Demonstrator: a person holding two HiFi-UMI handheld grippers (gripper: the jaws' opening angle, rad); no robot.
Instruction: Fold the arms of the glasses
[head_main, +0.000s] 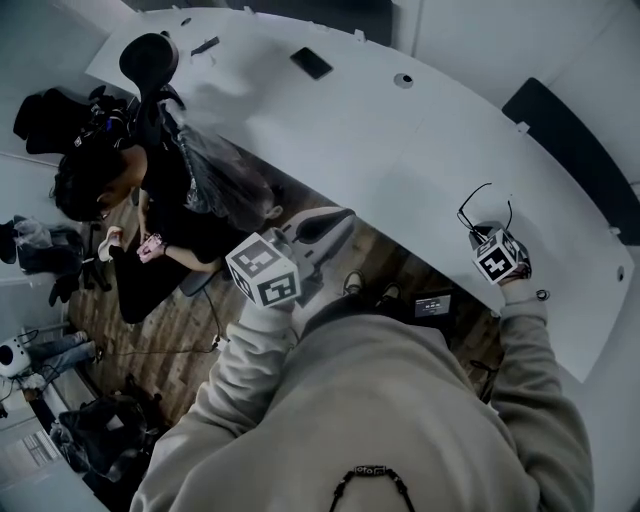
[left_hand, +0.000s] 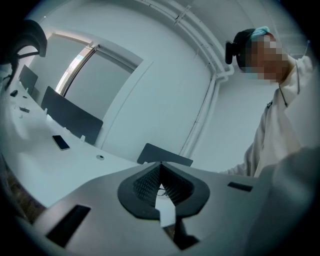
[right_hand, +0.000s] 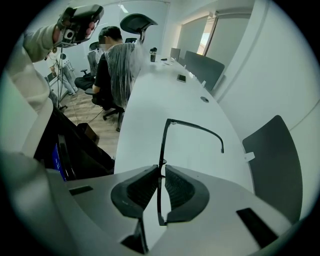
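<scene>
While the right hand-held gripper (right_hand: 162, 166) pinches the glasses (right_hand: 163, 142) by the front frame, jaws nearly together on the thin rim, the left hand-held gripper (left_hand: 160, 165) is fully closed with nothing in it. In head view the left one is held off the near edge of the worktop (head_main: 400, 140), at about 9 o'clock from the right one. Glasses sit at 3 o'clock in head view, over the near edge of the white worktop. Right gripper view: front frame edge-on, long axis running 12 to 6 o'clock, pointing straight away from the jaws. One arm unfolded, sticking out from the far end toward 4 o'clock, tip hooked down. Other arm can't be made out. Smartphone (head_main: 311, 62) lies well apart at 12 o'clock on the worktop; seated person (head_main: 100, 185) at 9 o'clock.
</scene>
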